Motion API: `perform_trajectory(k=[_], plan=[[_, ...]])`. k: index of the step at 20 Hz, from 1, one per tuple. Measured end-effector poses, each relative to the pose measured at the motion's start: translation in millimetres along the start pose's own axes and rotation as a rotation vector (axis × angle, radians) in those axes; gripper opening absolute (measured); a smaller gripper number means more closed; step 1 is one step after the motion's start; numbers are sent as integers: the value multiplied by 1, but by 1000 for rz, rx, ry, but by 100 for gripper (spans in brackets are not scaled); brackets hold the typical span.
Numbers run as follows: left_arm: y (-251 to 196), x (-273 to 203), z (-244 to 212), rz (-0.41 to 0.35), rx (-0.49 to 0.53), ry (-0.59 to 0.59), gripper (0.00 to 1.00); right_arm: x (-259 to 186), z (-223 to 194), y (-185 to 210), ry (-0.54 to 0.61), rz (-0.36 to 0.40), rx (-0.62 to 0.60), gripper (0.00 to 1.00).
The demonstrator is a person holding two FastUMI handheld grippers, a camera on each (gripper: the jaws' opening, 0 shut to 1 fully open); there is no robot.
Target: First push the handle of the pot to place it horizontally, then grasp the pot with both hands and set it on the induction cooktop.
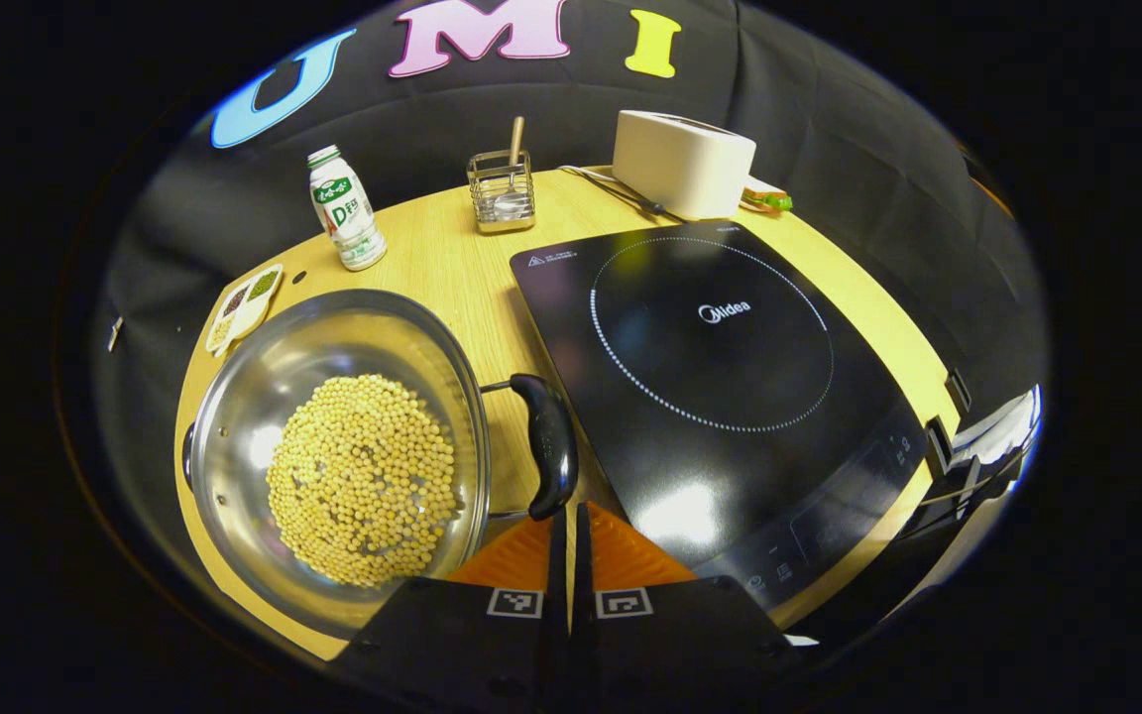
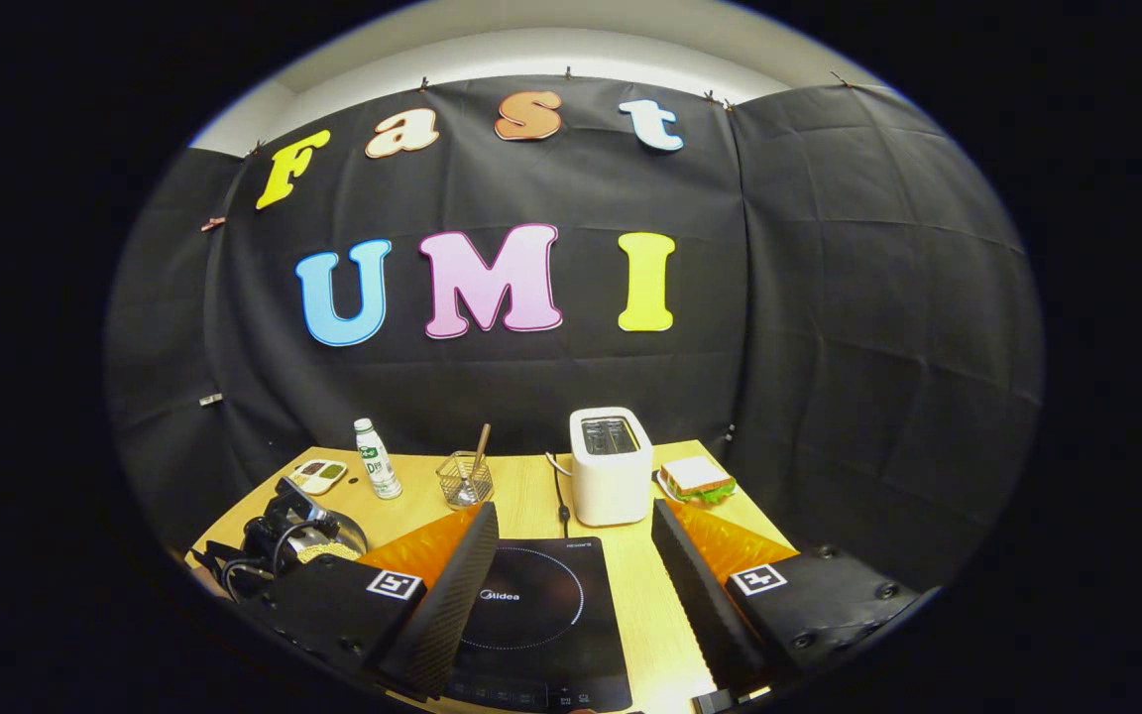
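A steel pot holding yellow beans stands on the wooden table, left of the black induction cooktop. Its black side handle sits between pot and cooktop, running near to far in the left gripper view. My left gripper is shut with nothing held, its tips right at the handle's near end. My right gripper hangs open and empty, above the cooktop. In the right gripper view the pot shows at far left, partly hidden behind the left gripper.
Along the back of the table stand a white toaster, a wire basket with a utensil, a white bottle and a small divided dish. A sandwich lies right of the toaster.
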State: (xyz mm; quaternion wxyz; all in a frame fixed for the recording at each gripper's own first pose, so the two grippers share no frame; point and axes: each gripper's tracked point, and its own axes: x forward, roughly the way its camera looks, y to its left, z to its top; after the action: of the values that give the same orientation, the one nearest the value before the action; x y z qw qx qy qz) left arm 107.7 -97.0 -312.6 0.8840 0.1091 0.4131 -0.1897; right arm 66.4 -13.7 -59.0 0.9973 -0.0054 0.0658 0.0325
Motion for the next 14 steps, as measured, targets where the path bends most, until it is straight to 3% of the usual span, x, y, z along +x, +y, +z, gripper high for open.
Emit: perform_trajectory(k=[14], plan=[[13, 18, 33, 11, 28, -23, 5, 3, -2, -18, 11, -55, 10, 97]])
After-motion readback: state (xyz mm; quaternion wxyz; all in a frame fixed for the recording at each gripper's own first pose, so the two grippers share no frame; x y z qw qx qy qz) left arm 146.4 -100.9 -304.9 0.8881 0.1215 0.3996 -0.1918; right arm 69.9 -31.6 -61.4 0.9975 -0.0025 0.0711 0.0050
